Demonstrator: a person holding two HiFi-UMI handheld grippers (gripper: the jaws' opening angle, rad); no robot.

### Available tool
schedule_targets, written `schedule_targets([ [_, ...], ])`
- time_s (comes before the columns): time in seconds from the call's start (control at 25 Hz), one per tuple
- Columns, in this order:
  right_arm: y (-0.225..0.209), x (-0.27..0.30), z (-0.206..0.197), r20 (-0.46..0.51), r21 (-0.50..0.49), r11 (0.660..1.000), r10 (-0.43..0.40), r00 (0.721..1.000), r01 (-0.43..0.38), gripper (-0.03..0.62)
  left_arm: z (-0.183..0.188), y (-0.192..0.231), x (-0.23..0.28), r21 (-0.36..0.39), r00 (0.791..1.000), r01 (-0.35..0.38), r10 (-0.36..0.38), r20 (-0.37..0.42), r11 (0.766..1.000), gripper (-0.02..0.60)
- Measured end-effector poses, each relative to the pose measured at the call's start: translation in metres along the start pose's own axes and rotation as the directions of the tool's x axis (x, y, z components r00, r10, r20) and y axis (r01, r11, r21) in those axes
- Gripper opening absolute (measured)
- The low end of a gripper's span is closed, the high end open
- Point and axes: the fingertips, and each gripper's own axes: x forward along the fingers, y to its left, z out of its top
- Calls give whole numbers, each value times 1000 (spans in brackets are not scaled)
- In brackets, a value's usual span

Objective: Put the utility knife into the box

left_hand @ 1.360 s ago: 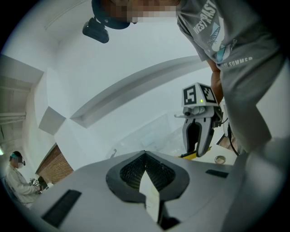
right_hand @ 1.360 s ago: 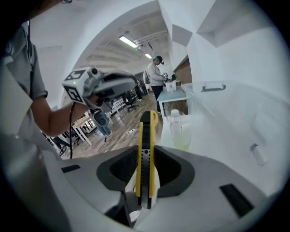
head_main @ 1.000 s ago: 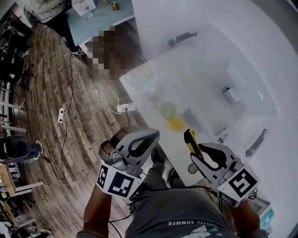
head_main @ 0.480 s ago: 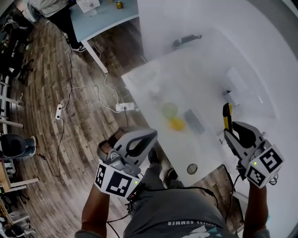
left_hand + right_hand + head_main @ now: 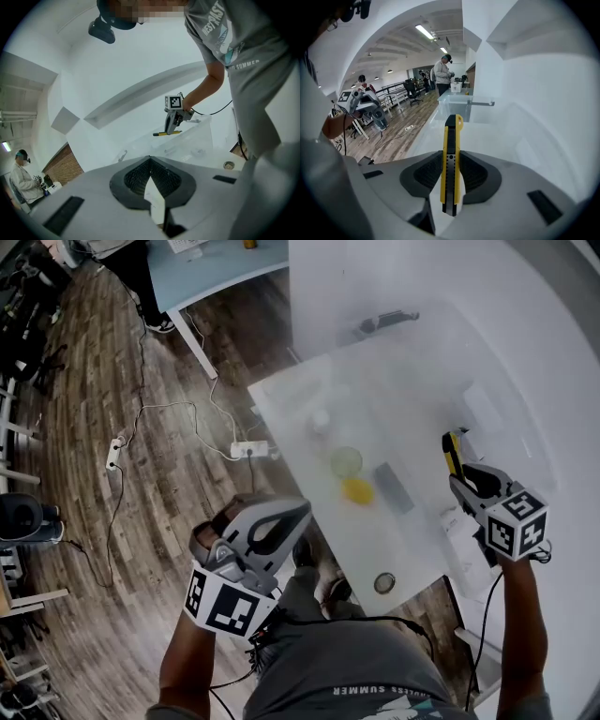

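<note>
A yellow and black utility knife [image 5: 454, 451] [image 5: 452, 136] is gripped lengthwise in my right gripper [image 5: 458, 478] [image 5: 451, 157], with its yellow end sticking out past the fingertips. That gripper hangs over the right part of the white table [image 5: 300, 395], above a clear plastic box [image 5: 520, 442] [image 5: 199, 135]. The left gripper view shows the knife [image 5: 167, 133] held level just over the box's rim. My left gripper [image 5: 298, 510] [image 5: 150, 161] is off the table's front left, over the floor, shut with nothing in it.
On the table lie a yellow object [image 5: 356, 490], a translucent cup [image 5: 345, 461], a grey flat piece [image 5: 394, 487] and a small round item [image 5: 384, 583] near the front edge. A power strip [image 5: 251, 448] and cables lie on the wooden floor. People stand far off.
My right gripper has carried the knife from the table's front edge to the right and farther away, over the box. The left gripper has barely moved.
</note>
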Motion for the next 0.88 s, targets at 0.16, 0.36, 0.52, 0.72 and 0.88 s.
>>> schedule_targets([
  [0.16, -15, 34, -15, -93, -18, 1000, -11, 996, 10, 120, -6, 7, 0, -12, 1000, -3, 3, -6, 1000, 11],
  [0.36, -41, 81, -48, -212, 20, 1000, -11, 977, 16, 120, -16, 12, 7, -26, 1000, 1, -1, -13, 1000, 11],
  [0.52, -55, 117, -74, -305, 49, 999, -2, 952, 18, 120, -25, 18, 9, -36, 1000, 5, -6, -19, 999, 11],
  [0.72, -64, 155, -106, -411, 49, 999, 6, 912, 15, 120, -35, 26, 13, -47, 1000, 8, -9, -27, 999, 11],
  [0.88, -63, 171, -123, -455, 87, 996, 32, 890, 9, 121, -41, 31, 11, -55, 999, 10, -12, -30, 998, 11],
])
